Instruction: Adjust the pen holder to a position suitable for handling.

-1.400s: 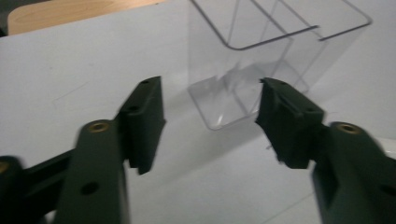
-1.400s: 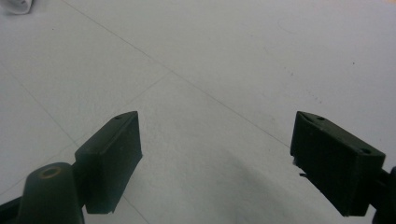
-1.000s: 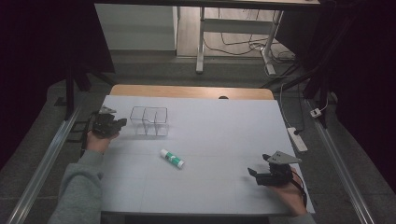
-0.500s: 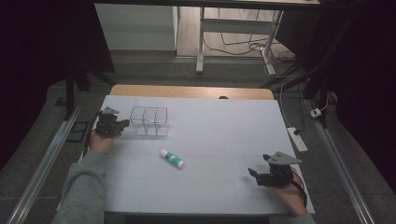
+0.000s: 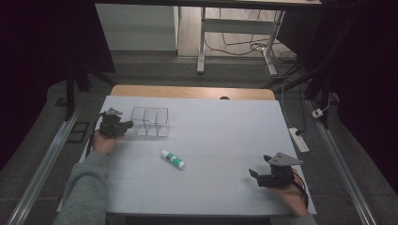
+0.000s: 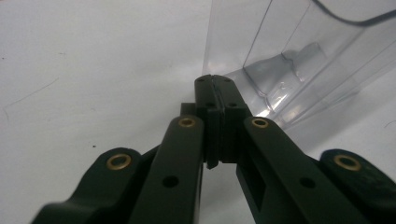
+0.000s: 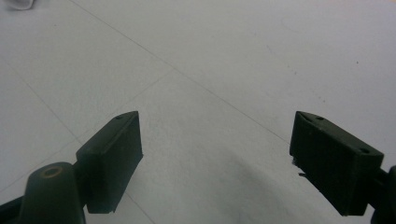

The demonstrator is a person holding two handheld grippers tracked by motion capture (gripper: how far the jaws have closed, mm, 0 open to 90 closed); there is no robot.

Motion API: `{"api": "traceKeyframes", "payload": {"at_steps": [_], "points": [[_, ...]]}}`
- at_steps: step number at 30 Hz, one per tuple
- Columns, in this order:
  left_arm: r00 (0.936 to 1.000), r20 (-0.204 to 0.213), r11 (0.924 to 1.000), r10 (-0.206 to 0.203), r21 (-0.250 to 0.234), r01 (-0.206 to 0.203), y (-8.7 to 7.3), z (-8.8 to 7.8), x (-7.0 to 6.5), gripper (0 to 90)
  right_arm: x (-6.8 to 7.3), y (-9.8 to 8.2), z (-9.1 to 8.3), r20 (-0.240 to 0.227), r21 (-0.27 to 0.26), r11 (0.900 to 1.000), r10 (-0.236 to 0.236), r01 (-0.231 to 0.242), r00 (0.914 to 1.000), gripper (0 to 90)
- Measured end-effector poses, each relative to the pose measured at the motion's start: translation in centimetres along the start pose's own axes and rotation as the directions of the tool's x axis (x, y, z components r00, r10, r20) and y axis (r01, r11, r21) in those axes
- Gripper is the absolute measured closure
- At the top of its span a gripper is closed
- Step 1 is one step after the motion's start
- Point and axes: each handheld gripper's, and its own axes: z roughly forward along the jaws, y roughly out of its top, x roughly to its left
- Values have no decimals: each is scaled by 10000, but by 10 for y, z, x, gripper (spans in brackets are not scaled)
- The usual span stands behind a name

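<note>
A clear plastic container point(image 5: 150, 121) with two compartments stands at the table's back left. My left gripper point(image 5: 126, 125) lies just left of it, jaws shut with nothing between them. In the left gripper view the closed tips point(image 6: 215, 81) sit low beside the container's wall point(image 6: 299, 60); whether they touch it I cannot tell. A white glue stick with a green cap point(image 5: 172, 159) lies flat near the table's middle. My right gripper point(image 5: 254, 175) rests at the front right, pointing left. Its jaws stand wide open point(image 7: 215, 154) over bare white tabletop.
The white table surface point(image 5: 225, 131) has a wooden strip point(image 5: 187, 91) along its far edge. Metal rails run along the floor on both sides. A white power strip point(image 5: 298, 139) lies on the floor at the right, and desk legs and cables stand beyond the table.
My left gripper has edged slightly right, toward the clear container, and the forearm has shifted with it. The right gripper and the glue stick have kept still.
</note>
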Motion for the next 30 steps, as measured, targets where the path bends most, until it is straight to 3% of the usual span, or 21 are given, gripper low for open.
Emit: {"api": "traceKeyframes", "payload": {"at_steps": [16,23,30], "points": [[10000,-85,9999,15,99,-14,2,6,-5,889,0,0,1,-28,80,9999,-62,62,10000,167],[9994,58,9994,335,108,-335,7,14,-18,888,1,-1,3,-38,178,9997,-183,184,9998,168],[9992,193,9993,358,101,-360,12,19,-26,888,2,-1,3,-34,277,9993,-233,234,9997,168]]}}
